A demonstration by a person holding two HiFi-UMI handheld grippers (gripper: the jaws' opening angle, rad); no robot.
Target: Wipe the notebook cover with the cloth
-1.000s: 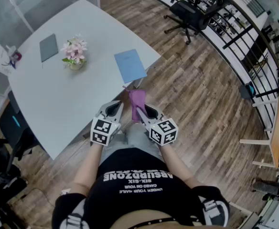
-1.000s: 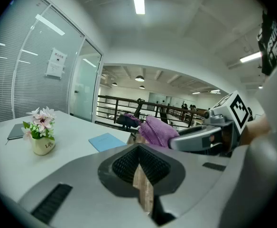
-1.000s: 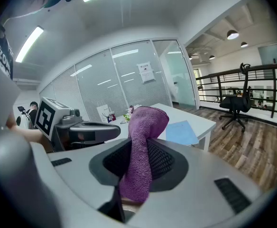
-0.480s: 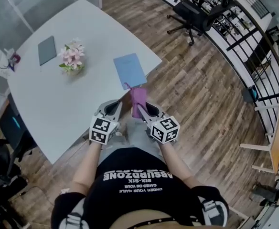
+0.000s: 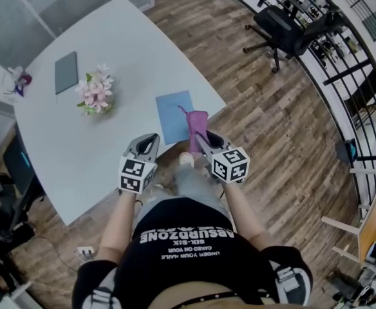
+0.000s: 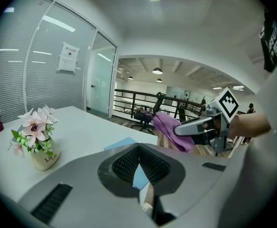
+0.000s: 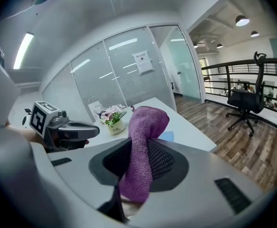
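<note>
Notebook (image 5: 174,116) lies on the surface (image 5: 111,153), wiping not yet begun. Right tool (image 5: 201,140) clamps the cloth (image 5: 197,122) near it; left tool (image 5: 148,144) is narrow and empty. Next, lower the cloth flat onto the cover.

The light-blue notebook (image 5: 174,116) lay flat near the edge of the table (image 5: 65,147), the purple cloth (image 5: 197,122) bunched upright, clamped in the right gripper (image 5: 202,138).

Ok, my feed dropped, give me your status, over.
Left claw shut, empty. Right claw shut on purple cloth, held in air by blue notebook. Notebook flat on table. Flower pot well aside.
</note>
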